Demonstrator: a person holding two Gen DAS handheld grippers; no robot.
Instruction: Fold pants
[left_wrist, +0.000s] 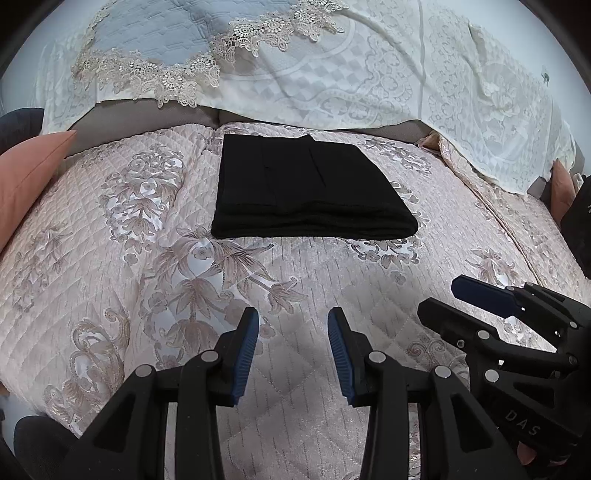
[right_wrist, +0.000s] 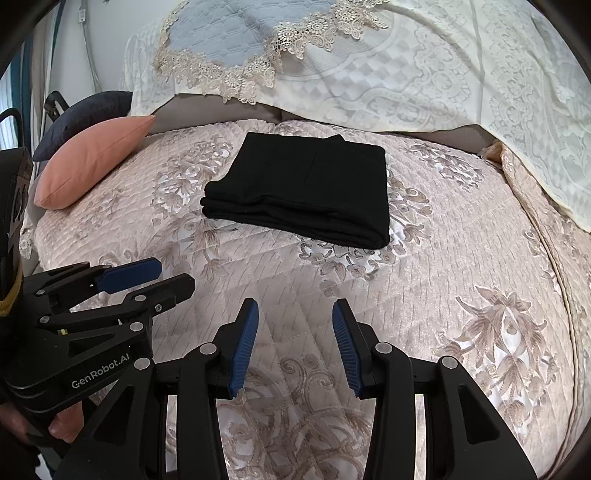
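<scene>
**K:** On the quilted pink floral bedspread (left_wrist: 295, 280), where's the garment?

**M:** Folded black pants (left_wrist: 310, 192), a flat rectangular stack, mid-bed. Everything relative to that stack: both grippers sit on its near side, well apart from it, nothing touching. Salmon cushion (right_wrist: 92, 162) off its left, white lace coverlet (left_wrist: 406, 74) draped behind its far edge.

**K:** Gripper state?

**M:** Left gripper (left_wrist: 293, 354): blue pads parted about halfway, nothing between them, only bedspread under the gap. Right gripper (right_wrist: 295, 350): same, half-spread and empty. Both point down and forward toward the stack.

**K:** Stack orientation?

**M:** Long axis looks crosswise to both grippers, though it's close to square; the thick layered edge faces them. In the left view it sits dead ahead, slightly right. In the right view it's ahead, a bit left. So it's roughly centred between the two; neither is clearly nearer.

**K:** Task status?

**M:** My read: fold looks done, edges squared, several layers visible at the near edge. If anything remains, it's a straight forward reach, each gripper to its own near corner.

**K:** Risk?

**M:** Snagging the near edge would spill the layers.
</scene>
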